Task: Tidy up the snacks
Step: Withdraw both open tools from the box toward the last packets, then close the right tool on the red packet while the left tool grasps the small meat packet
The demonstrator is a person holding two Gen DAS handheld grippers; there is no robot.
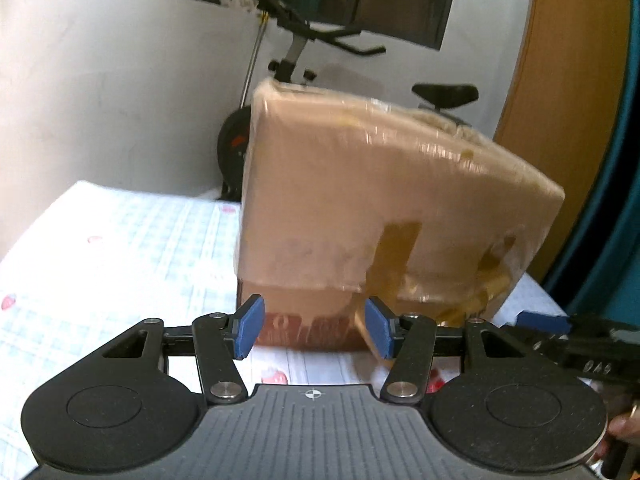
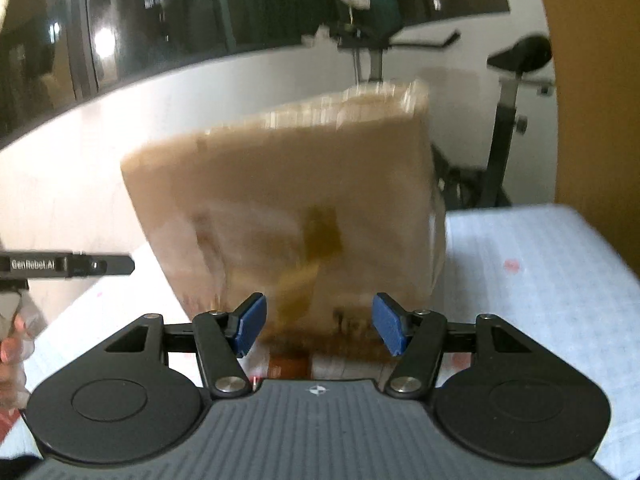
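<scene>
The taped cardboard box (image 1: 384, 200) stands just ahead of the left gripper (image 1: 314, 326) and right gripper (image 2: 320, 326), both released.

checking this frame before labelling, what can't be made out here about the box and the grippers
- Cardboard box: its printing is motion-blurred in both wrist views; contents hidden by its taped walls.
- Box base: in the right wrist view, covered by the right gripper.
- Left gripper: jaws stand apart; contact with the box is unclear.
- Tablecloth: pattern smeared.

Black left claw (image 1: 314, 328) and right claw (image 2: 318, 326), blue pads, silver screws, ribbed grey base, possibly rubber.
</scene>
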